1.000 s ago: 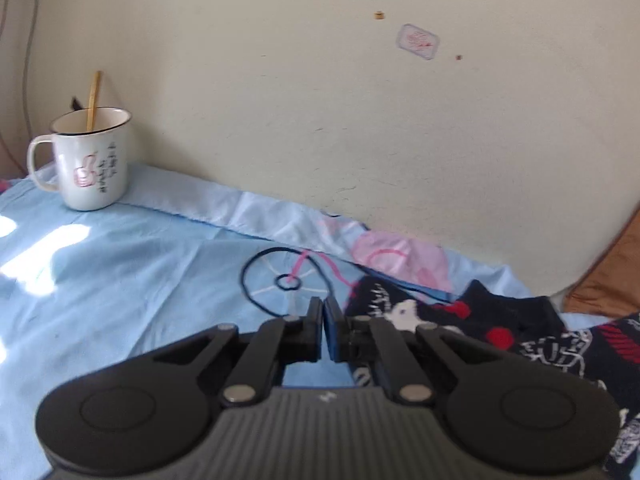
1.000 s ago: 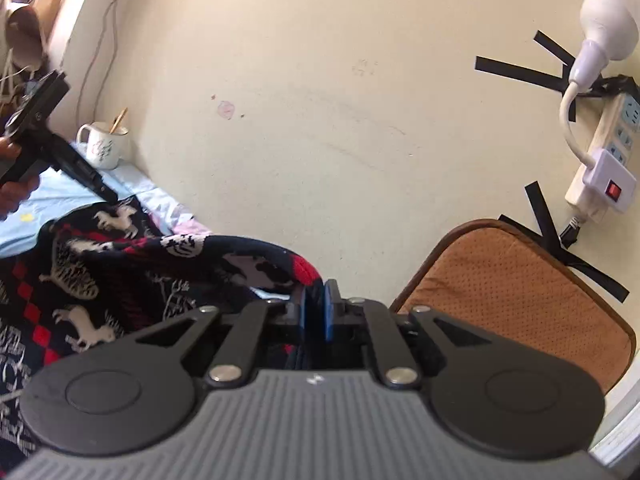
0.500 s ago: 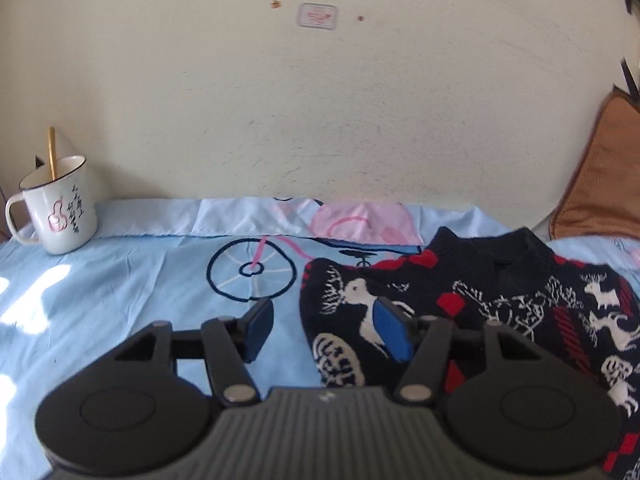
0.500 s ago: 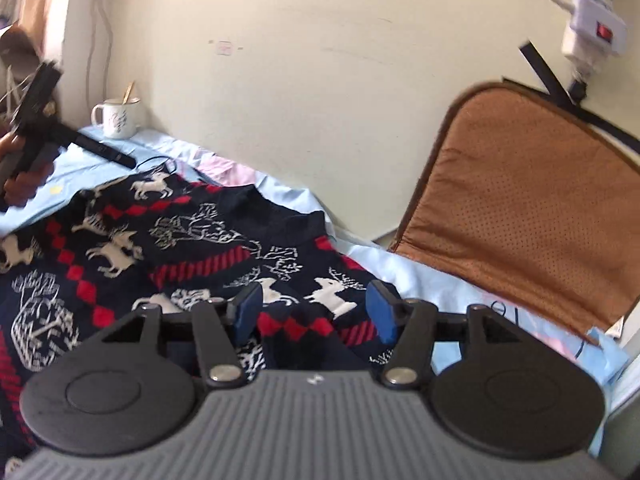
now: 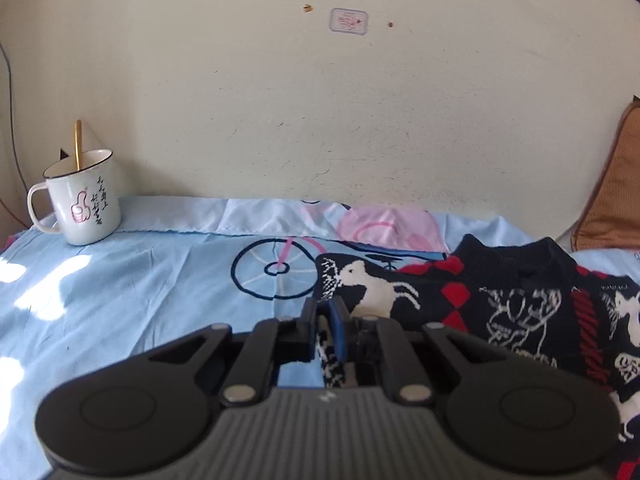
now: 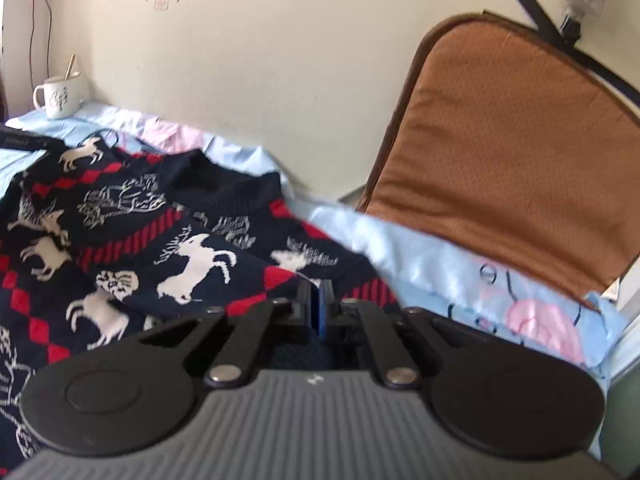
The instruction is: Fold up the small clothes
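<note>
Both tools closed since before, left tool (image 5: 325, 322) and right tool (image 6: 319, 304) pinching sweater (image 6: 132, 240), collar toward wall

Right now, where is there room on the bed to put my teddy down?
The bare blue sheet between the mug and the sweater is free, with only a printed bicycle wheel on it. A smaller strip lies between the sweater and the brown cushion. The middle is crowded: the sweater covers it.

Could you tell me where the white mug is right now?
The white mug stands on the blue sheet against the wall, far left in both views, well left of the sweater.
</note>
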